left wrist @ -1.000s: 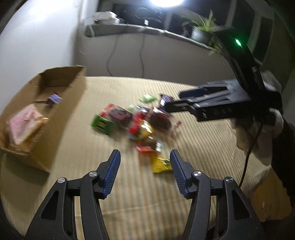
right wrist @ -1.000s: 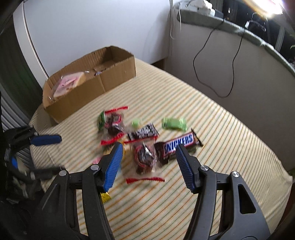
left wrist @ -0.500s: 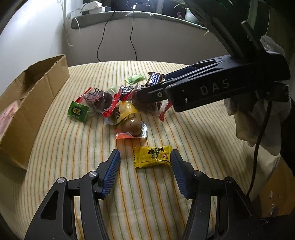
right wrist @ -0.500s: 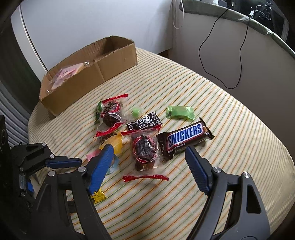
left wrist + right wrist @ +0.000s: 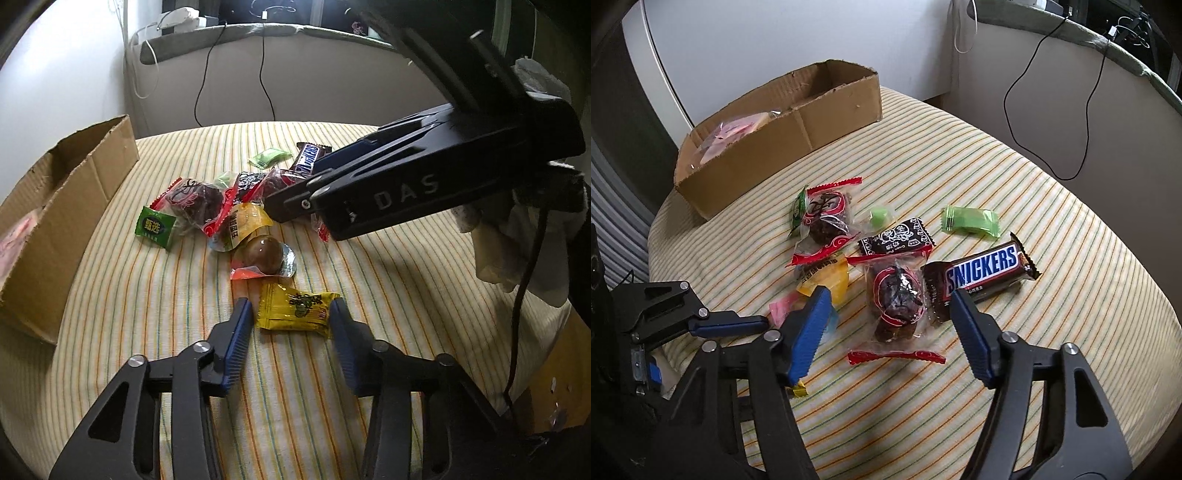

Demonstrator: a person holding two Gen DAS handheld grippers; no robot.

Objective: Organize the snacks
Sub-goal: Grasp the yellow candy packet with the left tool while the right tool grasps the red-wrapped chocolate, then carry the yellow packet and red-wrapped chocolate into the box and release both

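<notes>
A yellow snack packet (image 5: 295,310) lies flat on the striped cloth between the fingers of my left gripper (image 5: 291,314). Its jaws are closing; the right pad looks to touch the packet and a small gap remains at the left pad. My right gripper (image 5: 888,306) hangs low over a clear packet with a dark snack and red trim (image 5: 897,299). Its jaws are also closing, both pads still apart from the wrapper. A Snickers bar (image 5: 982,273) lies just beyond the right finger. The cardboard box (image 5: 798,122) at the back left holds a pink packet (image 5: 735,133).
More snacks lie in a loose heap: a green square packet (image 5: 155,229), a brown egg-shaped one (image 5: 264,253), a black packet (image 5: 895,238), a light green one (image 5: 971,221). The right gripper's body (image 5: 406,184) reaches over the heap. The round table's edge (image 5: 546,325) drops off at right.
My left gripper came forward and down to the yellow packet, and its jaws narrowed around it. My right gripper sank toward the dark snack packet, its jaws widening, then narrowing.
</notes>
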